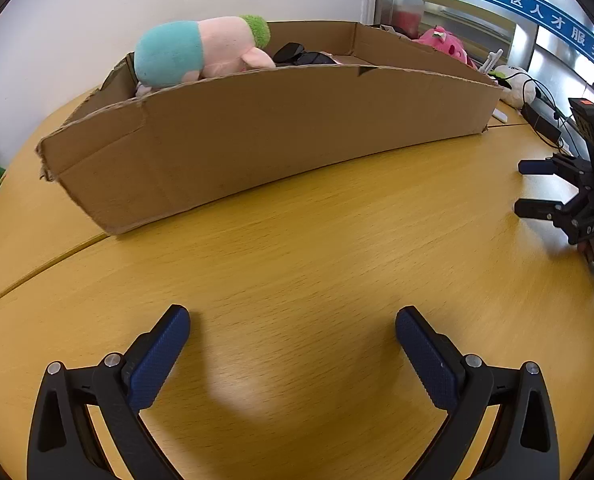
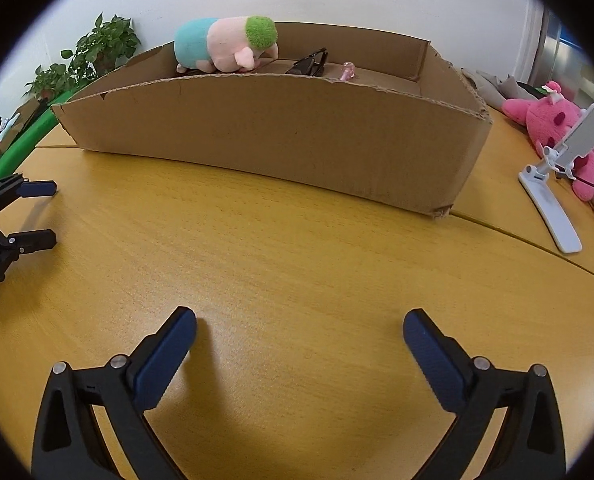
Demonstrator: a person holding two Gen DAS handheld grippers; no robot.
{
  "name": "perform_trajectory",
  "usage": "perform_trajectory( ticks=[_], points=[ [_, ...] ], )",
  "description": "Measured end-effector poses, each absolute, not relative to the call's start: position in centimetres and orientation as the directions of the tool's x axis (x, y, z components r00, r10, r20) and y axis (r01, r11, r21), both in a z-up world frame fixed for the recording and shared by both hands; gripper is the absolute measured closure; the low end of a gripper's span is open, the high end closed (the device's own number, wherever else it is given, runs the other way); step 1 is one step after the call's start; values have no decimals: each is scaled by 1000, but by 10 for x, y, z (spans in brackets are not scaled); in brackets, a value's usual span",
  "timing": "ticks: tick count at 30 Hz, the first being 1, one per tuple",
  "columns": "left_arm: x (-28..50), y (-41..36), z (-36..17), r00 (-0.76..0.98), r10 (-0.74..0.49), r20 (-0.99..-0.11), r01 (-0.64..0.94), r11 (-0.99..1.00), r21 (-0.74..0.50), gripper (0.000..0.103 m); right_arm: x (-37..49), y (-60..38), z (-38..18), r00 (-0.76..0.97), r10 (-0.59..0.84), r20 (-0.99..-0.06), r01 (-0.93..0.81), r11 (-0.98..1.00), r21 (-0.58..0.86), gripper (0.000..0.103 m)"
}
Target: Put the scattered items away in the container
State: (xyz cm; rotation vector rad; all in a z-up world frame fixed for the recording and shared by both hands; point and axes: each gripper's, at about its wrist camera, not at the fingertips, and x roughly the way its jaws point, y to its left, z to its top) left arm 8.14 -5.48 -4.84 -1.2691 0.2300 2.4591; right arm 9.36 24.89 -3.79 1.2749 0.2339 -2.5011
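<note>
A shallow cardboard box (image 1: 265, 132) (image 2: 281, 136) stands on the wooden table. Inside it lie a pink plush pig with a teal body and green cap (image 1: 201, 50) (image 2: 227, 44), black sunglasses (image 1: 305, 56) (image 2: 309, 65) and a small pink object (image 2: 347, 71). My left gripper (image 1: 293, 344) is open and empty over bare table in front of the box; it also shows at the left edge of the right wrist view (image 2: 37, 214). My right gripper (image 2: 300, 344) is open and empty, also short of the box; it shows at the right edge of the left wrist view (image 1: 533, 188).
A pink plush toy (image 2: 553, 128) (image 1: 445, 44) and a white phone stand (image 2: 557, 184) lie on the table right of the box. A white plush and black cables (image 1: 537, 96) sit behind it. Potted plants (image 2: 93, 52) stand at the far left.
</note>
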Motion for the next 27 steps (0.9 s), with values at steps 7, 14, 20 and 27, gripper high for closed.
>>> perform_trajectory(
  ticks=[7, 14, 20, 27],
  points=[
    [63, -77, -48, -562, 165, -811, -260, -965, -17, 0, 76, 247, -38, -552, -195, -811, 332, -943, 1, 0],
    [61, -77, -47, -565, 160, -810, -259, -966, -10, 0, 74, 248, -38, -550, -196, -812, 333, -943, 2, 0],
    [61, -77, -47, -565, 159, -809, -258, -966, -10, 0, 75, 248, -38, -550, -196, -812, 333, -943, 2, 0],
    [58, -74, -48, -562, 173, -809, -281, -960, -10, 0, 75, 247, -38, -550, -195, -812, 333, -943, 1, 0]
  ],
)
